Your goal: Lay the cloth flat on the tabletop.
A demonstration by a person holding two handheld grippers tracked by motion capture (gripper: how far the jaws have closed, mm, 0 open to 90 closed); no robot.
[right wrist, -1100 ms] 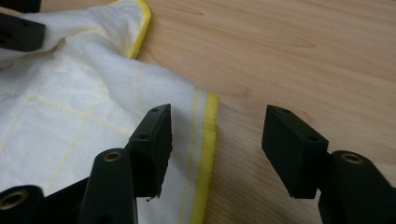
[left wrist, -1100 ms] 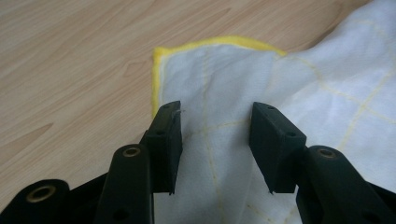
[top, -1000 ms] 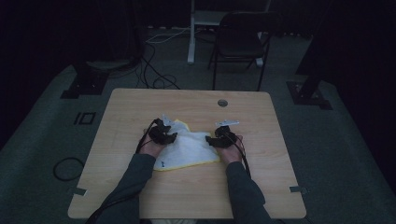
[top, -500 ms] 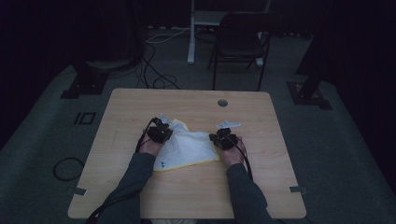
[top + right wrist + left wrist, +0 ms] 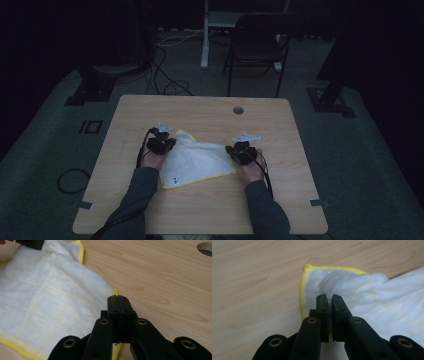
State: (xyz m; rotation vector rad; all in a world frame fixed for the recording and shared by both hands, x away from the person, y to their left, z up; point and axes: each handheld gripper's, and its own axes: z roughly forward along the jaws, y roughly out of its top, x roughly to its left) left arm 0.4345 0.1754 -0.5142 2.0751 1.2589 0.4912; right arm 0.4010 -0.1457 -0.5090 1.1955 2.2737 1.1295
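Note:
A white cloth (image 5: 197, 160) with a yellow border and thin yellow grid lines lies spread on the wooden table (image 5: 200, 210). My left gripper (image 5: 162, 142) sits at the cloth's far left corner. In the left gripper view it (image 5: 328, 298) is shut on a bunched fold of the cloth (image 5: 367, 292). My right gripper (image 5: 241, 151) is at the cloth's right corner. In the right gripper view it (image 5: 117, 298) is shut on the yellow edge of the cloth (image 5: 45, 297). The cloth hangs slightly taut between the two grippers.
A round cable hole (image 5: 238, 110) lies in the table's far side, seen also as a hole (image 5: 206, 247) in the right gripper view. A dark chair (image 5: 257, 47) stands beyond the table. Cables (image 5: 167, 85) and stand feet lie on the floor.
The two grippers have drawn a little apart, the left one leftward and the right one rightward and nearer the person. The cloth between them lies flatter and wider.

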